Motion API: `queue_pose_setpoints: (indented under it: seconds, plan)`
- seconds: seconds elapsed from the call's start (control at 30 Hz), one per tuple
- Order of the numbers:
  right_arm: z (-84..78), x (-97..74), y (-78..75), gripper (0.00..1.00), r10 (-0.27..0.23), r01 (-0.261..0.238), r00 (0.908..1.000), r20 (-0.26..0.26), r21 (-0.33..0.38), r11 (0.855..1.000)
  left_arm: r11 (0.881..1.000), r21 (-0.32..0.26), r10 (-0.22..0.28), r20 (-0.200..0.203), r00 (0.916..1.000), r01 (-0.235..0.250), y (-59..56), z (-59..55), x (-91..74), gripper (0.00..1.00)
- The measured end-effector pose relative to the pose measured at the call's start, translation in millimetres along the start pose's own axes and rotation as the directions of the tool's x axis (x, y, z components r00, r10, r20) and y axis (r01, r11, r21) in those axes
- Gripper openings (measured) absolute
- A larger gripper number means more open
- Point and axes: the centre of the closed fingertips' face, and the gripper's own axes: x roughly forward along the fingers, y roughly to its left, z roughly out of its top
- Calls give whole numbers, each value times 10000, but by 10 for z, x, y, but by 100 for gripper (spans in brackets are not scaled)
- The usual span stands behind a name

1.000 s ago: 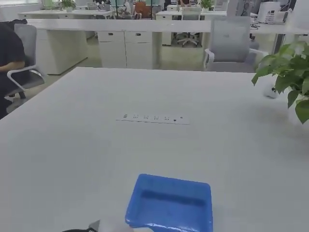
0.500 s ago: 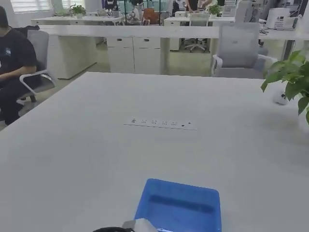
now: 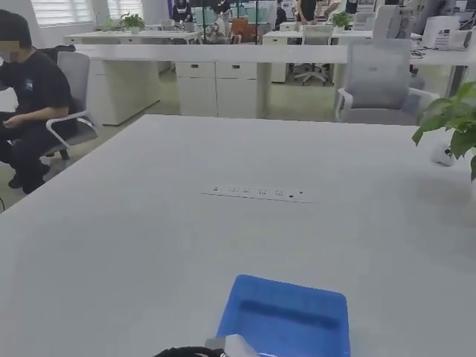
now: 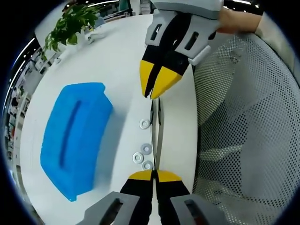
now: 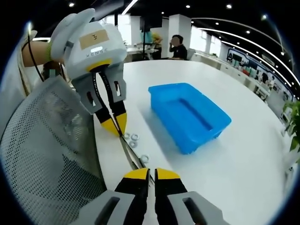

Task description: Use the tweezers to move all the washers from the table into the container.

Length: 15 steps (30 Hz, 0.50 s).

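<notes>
White laminate covers the wide desk [image 3: 149,223], bare across most of its top, with a flush socket strip [image 3: 259,193] set into its middle. A leafy plant [image 3: 454,119] stands at its far right edge. Beyond it the room is an open office: a row of white desks [image 3: 216,56], a grey chair [image 3: 375,82], and a person [image 3: 30,89] in dark clothes seated at the far left.

The blue container [image 3: 286,316] sits on the near part of the desk, and I cannot make out anything inside it. Four washers [image 4: 144,123] lie on the bare top between the container and the desk's edge, close together in a loose line. The tweezers [image 4: 157,131] lie just beside them, stretched between the two grippers.

The left gripper [image 4: 153,174] has its jaws clenched on one end of the tweezers. The right gripper [image 5: 149,173] faces it, jaws pinched on the other end. A mesh chair back [image 4: 243,117] stands just off the desk's edge, beside both grippers.
</notes>
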Motion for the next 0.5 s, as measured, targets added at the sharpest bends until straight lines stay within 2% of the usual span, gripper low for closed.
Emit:
queue_pose_setpoints:
  seconds: [0.1,0.23,0.3,0.33,0.43,0.5]
  plan:
    - [6,-10,-21,1,-65,64,10000,46,40,10000,9992,386,103,-210,9997,-94,-4,4,1,0]
    - [9,-31,-63,0,-265,265,9996,59,-47,9996,9999,141,27,-156,9999,-25,8,4,-5,0]
    - [4,-66,-138,0,-725,714,9973,-106,-828,9940,9991,408,-71,-280,9996,82,-4,0,-4,0]
    - [-20,-71,-161,0,-952,923,9951,-264,-940,9913,9991,408,-68,-313,9995,81,-9,3,-1,0]
    - [-10,-67,-115,0,-647,636,9978,-132,-719,9954,9993,296,-216,-357,9991,227,-57,-3,-6,0]
    - [-9,-71,-132,0,-711,701,9974,-121,-694,9951,9996,181,-215,-217,9995,219,-101,-11,-28,0]
